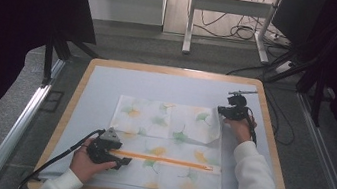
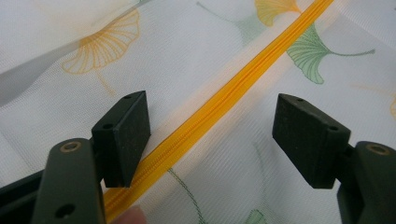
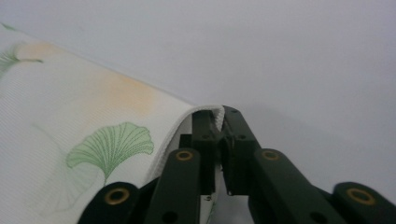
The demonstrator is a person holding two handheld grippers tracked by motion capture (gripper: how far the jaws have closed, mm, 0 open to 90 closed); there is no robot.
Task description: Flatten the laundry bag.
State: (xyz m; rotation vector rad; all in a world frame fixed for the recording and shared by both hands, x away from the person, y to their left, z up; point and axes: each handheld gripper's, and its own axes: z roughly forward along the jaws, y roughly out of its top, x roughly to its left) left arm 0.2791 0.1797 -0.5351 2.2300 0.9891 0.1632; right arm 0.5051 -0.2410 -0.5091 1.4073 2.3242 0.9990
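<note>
High view, left to right. At the left of the worktop [image 1: 74,105], which carries a pale grey mat [image 1: 102,84], the person's left hand [image 1: 86,163] rests the left tongs [image 1: 122,162] on the near-left part of a white mesh bag [image 1: 179,177] printed with green and yellow ginkgo leaves. The bag lies flat on the mat near the middle of the worktop, and its far part is folded over towards the person, forming a doubled panel [image 1: 167,119]. An orange zipper [image 1: 166,161] runs across the near part of the bag from left to right, starting just beside the left tongs.

Left gripper view. The left tongs [image 2: 212,137] are released: the two black jaws stand well apart above the mesh bag [image 2: 56,107], and the zipper [image 2: 219,100] passes diagonally between them, closer to the jaw at the left of the view. A fingertip shows at the bottom edge.

High view, right side. The right hand [image 1: 239,129] holds the right tongs [image 1: 220,111] at the far-right corner of the folded panel.

Right gripper view. The right tongs [image 3: 220,119] are clenched on the bag's white hemmed corner [image 3: 205,109], which is lifted slightly off the grey mat [image 3: 280,56]; a green leaf print lies to the left of the jaws.
</note>
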